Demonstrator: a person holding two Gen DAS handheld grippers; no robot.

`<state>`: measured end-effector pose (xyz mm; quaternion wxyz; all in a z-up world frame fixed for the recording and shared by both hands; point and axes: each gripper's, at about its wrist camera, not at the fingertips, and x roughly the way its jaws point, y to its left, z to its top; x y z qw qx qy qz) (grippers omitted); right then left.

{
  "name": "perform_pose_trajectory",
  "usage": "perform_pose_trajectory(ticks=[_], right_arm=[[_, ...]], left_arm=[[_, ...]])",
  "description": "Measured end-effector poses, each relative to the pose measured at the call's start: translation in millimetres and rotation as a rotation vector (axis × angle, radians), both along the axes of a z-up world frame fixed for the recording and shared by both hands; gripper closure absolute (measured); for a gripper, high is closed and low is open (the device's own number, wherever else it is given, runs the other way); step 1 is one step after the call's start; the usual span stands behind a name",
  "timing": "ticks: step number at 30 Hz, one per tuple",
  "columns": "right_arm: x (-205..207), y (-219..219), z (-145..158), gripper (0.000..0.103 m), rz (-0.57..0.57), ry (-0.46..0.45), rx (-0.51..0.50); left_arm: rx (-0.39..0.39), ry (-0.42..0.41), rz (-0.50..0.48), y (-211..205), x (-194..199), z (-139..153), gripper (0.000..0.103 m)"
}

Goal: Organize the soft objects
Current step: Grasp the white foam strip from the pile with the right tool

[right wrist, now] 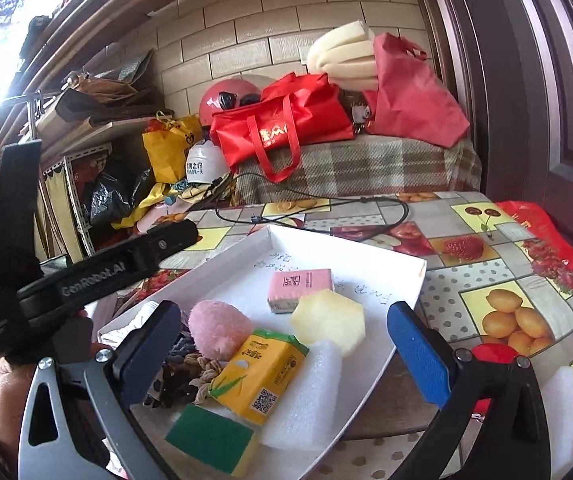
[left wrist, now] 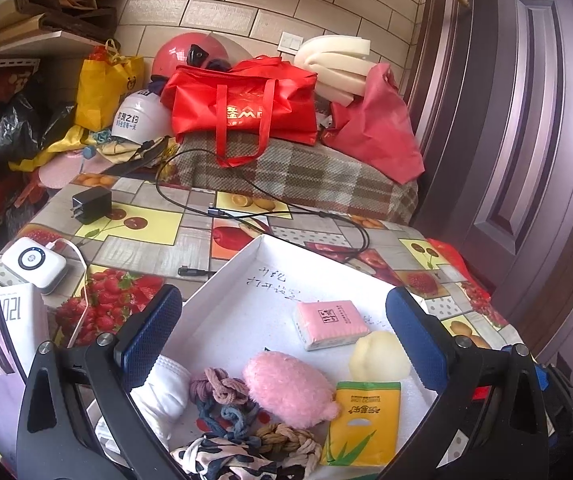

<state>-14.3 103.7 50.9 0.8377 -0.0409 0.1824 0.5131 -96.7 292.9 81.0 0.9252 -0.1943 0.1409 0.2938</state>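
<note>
A white tray (left wrist: pixel 246 264) (right wrist: pixel 370 254) holds soft objects: a pink tissue pack (left wrist: pixel 330 322) (right wrist: pixel 300 284), a pink plush (left wrist: pixel 288 388) (right wrist: pixel 218 332), a pale yellow sponge (left wrist: pixel 378 358) (right wrist: pixel 328 320), a yellow tissue pack (left wrist: pixel 362 424) (right wrist: pixel 260 374), braided hair ties (left wrist: pixel 222 392) (right wrist: pixel 202 376), a white cloth (left wrist: pixel 162 392), a patterned scrunchie (left wrist: pixel 222 460), a white foam block (right wrist: pixel 310 396) and a green-yellow scouring sponge (right wrist: pixel 214 440). My left gripper (left wrist: pixel 284 340) is open and empty above the tray. My right gripper (right wrist: pixel 284 344) is open and empty above the tray's near side.
The fruit-patterned tablecloth (left wrist: pixel 146 224) carries a black charger (left wrist: pixel 91 204), a black cable (left wrist: pixel 270 212), a white power bank (left wrist: pixel 34 264) and a white box (left wrist: pixel 18 320). Another white foam piece (right wrist: pixel 562 412) lies right of the tray. Red bags (left wrist: pixel 246 108), helmets and foam pile behind. A door (left wrist: pixel 526 140) stands right.
</note>
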Motion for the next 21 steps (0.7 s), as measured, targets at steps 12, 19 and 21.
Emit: perform_pose_trajectory(ticks=[12, 19, 21], right_arm=[[10, -45, 20, 0.000, -0.110, 0.007, 0.089], [77, -134, 28, 0.000, -0.311, 0.091, 0.201], [94, -150, 23, 0.000, -0.381, 0.088, 0.161]], left_arm=[[0.013, -0.064, -0.018, -8, -5, 10, 0.000], [0.037, -0.085, -0.122, -28, 2, 22, 0.000], [0.061, -0.081, -0.166, -41, 9, 26, 0.000]])
